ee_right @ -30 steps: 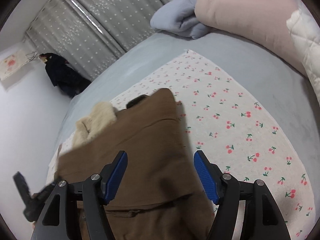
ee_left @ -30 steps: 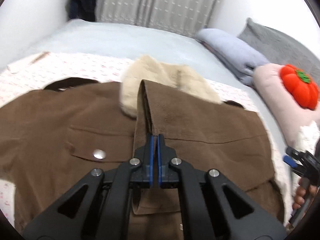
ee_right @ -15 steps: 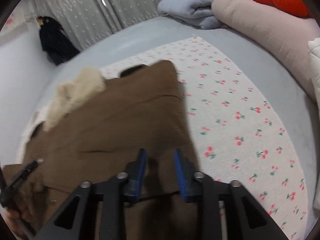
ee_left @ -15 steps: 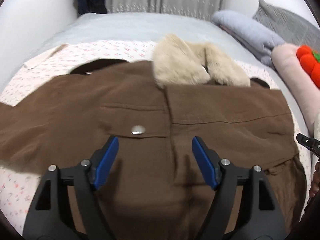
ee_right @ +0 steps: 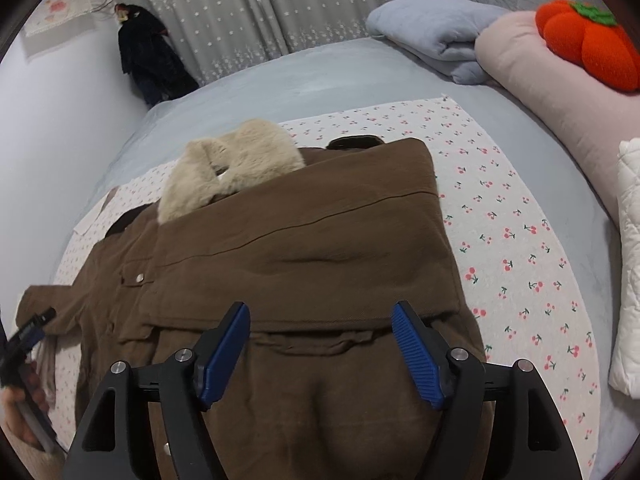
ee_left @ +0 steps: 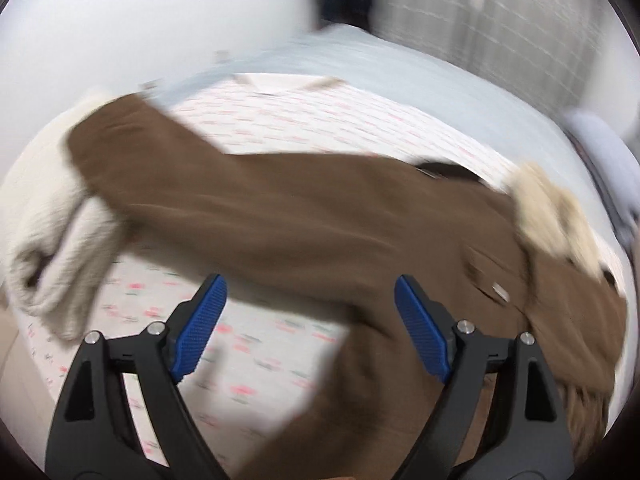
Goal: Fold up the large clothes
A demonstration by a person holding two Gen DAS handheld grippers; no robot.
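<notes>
A brown jacket [ee_right: 304, 248] with a cream fur collar [ee_right: 228, 172] lies on a cherry-print sheet [ee_right: 512, 240] on the bed. Its right side is folded over the front. My right gripper [ee_right: 320, 344] is open and empty, just above the jacket's lower front. The left wrist view is blurred: my left gripper [ee_left: 312, 324] is open and empty above the jacket's outstretched left sleeve [ee_left: 224, 196]. The jacket body [ee_left: 520, 280] and collar [ee_left: 552, 216] lie to its right. The left gripper also shows at the left edge of the right wrist view [ee_right: 28, 332].
A cream knitted garment [ee_left: 52, 240] lies rolled at the sleeve's end. A pink pillow [ee_right: 552, 84] with an orange pumpkin plush [ee_right: 584, 40], a folded grey blanket [ee_right: 432, 28] and a white quilted item [ee_right: 628, 264] lie along the right. Curtains [ee_right: 248, 8] and a dark hanging garment [ee_right: 148, 56] stand behind the bed.
My left gripper let go of the jacket front, opened and swung left toward the sleeve. My right gripper narrowed half a second ago and has opened wide again.
</notes>
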